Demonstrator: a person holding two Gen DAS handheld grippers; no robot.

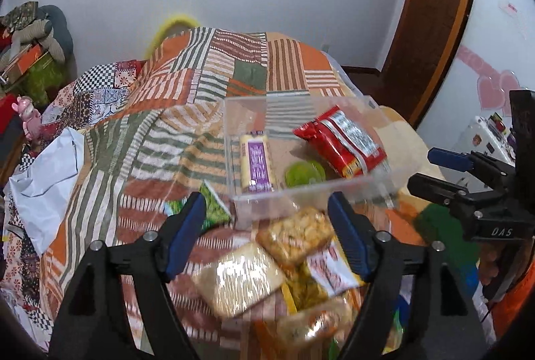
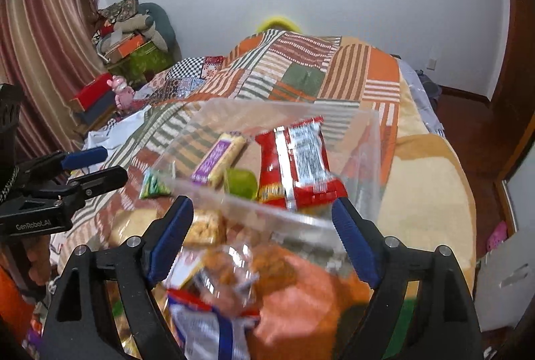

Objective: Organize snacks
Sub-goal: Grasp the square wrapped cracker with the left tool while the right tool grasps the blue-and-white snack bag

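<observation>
The left gripper [image 1: 267,236] is standing wide with nothing between its blue pads, hanging over a loose pile of snack packets [image 1: 267,269] lying near on the quilt [image 1: 140,139]. The right gripper [image 2: 262,241] is likewise spread and gripping nothing, its pads straddling blurred packets [image 2: 214,299] in the same pile. Both are probably free to pick the next snack.

Just beyond the pile, a clear bin [image 1: 334,184] is sitting on the bed as the sorting place. It is already holding a purple bar [image 1: 255,161] on the left, a green cup [image 1: 304,174] in the middle and a red pack [image 1: 342,142] leaning on the right wall. A green packet [image 1: 214,209] is lying outside, beside the bin's near-left corner.

The packet print is too blurred to read. "DAS" is showing on the right gripper's body in the left view, "GenRobot.AI" on the left one's in the right view.
</observation>
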